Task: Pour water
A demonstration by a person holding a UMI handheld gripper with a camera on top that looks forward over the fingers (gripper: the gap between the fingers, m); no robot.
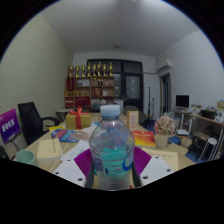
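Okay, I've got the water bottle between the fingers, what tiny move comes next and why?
Probably lift it slightly. The water bottle stands upright, cap on, between the tool fingers, whose purple pads seem to press its sides. A small lift would likely test the grip before pouring; no receiving cup is clearly visible.

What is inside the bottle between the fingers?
The bottle is clear with a pale cap, and looks to hold clear water. Its label hides the middle, so the exact level cannot be seen. The gripper fingers flank it.
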